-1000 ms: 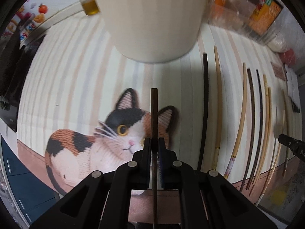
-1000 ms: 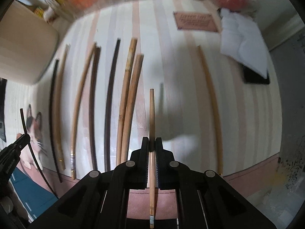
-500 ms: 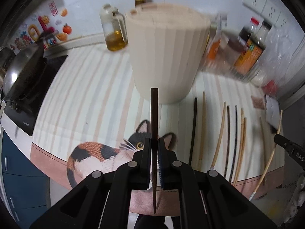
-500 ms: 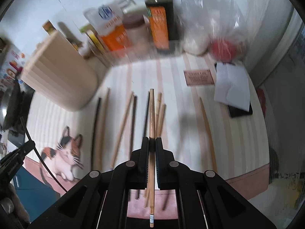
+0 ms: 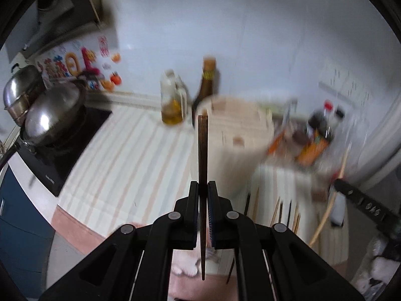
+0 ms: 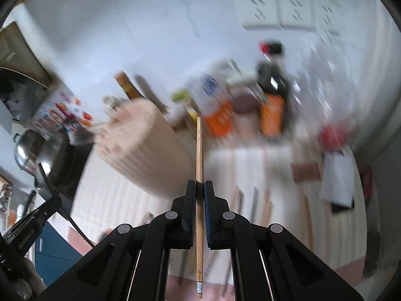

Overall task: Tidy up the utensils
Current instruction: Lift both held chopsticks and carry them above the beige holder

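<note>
Dark wooden chopstick (image 5: 202,155), satin sheen; beside it a pale, ribbed, matt holder (image 5: 231,145). Left of the holder, polished steel pot lids (image 5: 50,118) gleam. Light bamboo chopstick (image 6: 199,155), smooth, between matt black plastic jaws.

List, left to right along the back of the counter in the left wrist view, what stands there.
Steel wok with domed lid → clear oil jug with yellow oil → dark brown glass bottle → beige ribbed cylindrical holder → dark sauce bottle with red cap.
</note>
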